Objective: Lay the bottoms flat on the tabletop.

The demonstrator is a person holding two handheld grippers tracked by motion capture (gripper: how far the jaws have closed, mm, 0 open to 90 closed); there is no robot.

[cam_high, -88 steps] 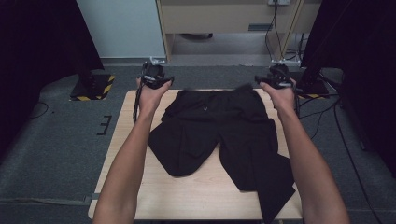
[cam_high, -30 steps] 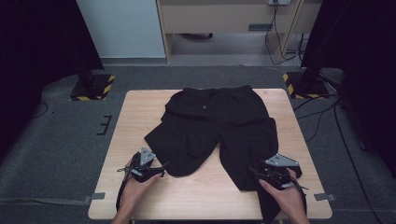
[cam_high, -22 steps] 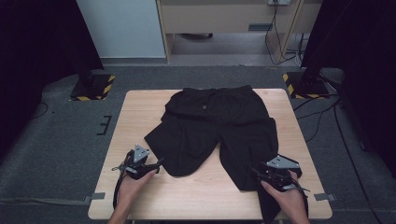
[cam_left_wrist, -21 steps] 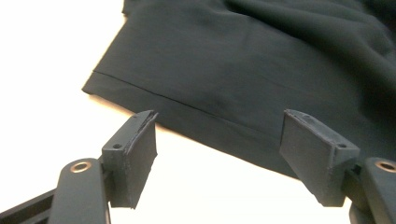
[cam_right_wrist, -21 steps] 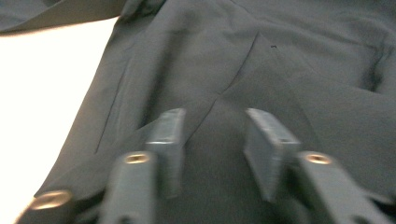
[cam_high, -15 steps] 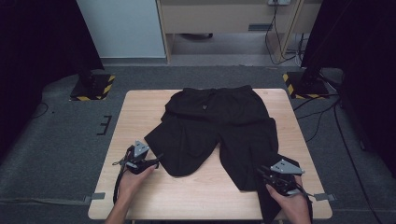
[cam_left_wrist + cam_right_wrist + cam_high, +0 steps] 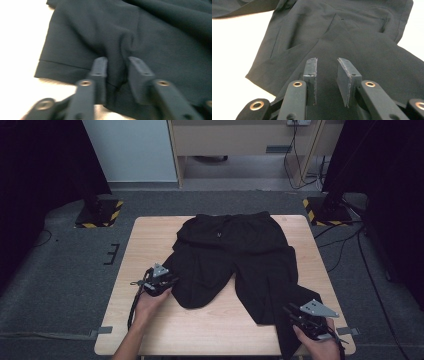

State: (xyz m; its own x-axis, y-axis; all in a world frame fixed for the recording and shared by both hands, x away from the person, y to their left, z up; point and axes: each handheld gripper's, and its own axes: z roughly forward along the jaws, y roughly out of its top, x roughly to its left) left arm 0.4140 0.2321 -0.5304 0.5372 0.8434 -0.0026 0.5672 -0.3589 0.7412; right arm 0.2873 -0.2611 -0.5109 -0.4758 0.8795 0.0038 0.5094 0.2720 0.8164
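Grey carpet is surrounding my wooden table (image 7: 150,235) in the high view, with black trousers (image 7: 235,255) lying across its middle. My left gripper (image 7: 161,281), lower left, has just been closing; its own view is showing a fold of the trousers' fabric (image 7: 116,62) pinched between the jaws. My right gripper (image 7: 300,317), lower right, has been opening slightly; its view is showing parted jaws above the cloth (image 7: 362,57), gripping nothing.

Your high view is evenly lit on the desk (image 7: 150,250), dark at both sides; the left tool (image 7: 116,72) view is motion-blurred, desk washed out white; the right tool (image 7: 327,72) view is sharp.
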